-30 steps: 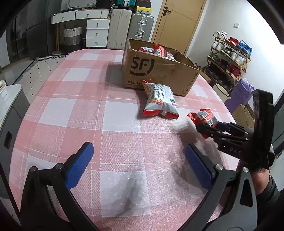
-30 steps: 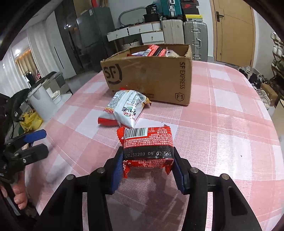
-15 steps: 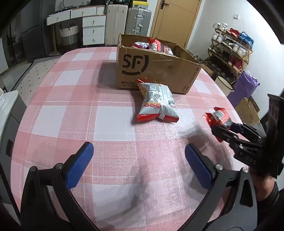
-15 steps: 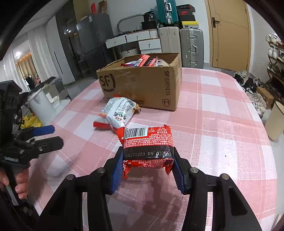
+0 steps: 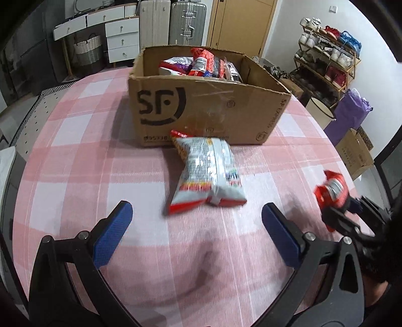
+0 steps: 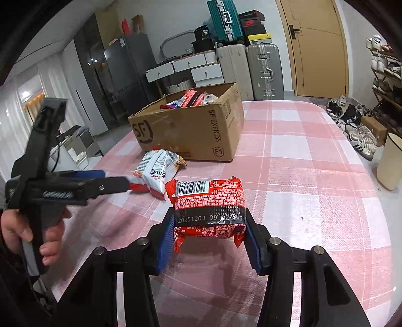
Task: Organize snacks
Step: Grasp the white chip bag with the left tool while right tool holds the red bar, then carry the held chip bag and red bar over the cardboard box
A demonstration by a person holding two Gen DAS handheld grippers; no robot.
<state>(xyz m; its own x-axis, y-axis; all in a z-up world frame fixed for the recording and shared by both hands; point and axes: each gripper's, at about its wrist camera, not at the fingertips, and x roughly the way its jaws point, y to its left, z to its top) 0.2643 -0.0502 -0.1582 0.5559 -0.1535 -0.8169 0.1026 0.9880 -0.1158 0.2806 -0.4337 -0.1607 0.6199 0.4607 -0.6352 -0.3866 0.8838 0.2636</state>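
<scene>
Nearest in the right wrist view: right gripper (image 6: 208, 241), blue pads (image 6: 166, 242) pinching a red snack packet (image 6: 209, 208) from both sides, barcode and date print facing up, packet lifted clear of the pink checked tablecloth (image 6: 314, 176). Same packet visible in the left wrist view at the far right, held above the table edge.

Nearest in the left wrist view: left gripper (image 5: 197, 226), fingers spread wide, nothing between the blue pads (image 5: 113, 231), pointing down over the cloth. Seen from the right camera, this gripper at the left, gripped by a bare hand (image 6: 27, 234), fingertips close to the white bag.

A little farther, in the middle of the table: a white snack bag (image 5: 208, 171) with red ends, lying flat on the cloth, its far end just beside the front wall of the box; touching or not, cannot tell.

Behind it: an open cardboard box (image 5: 201, 105) marked SF, standing upright, with several red and white snack packets (image 5: 201, 64) inside.

Farthest, beyond the table: white drawers (image 5: 120, 37), two suitcases (image 5: 187, 21), a wooden door (image 6: 316, 47), a shoe rack (image 5: 326, 63) at the right.
</scene>
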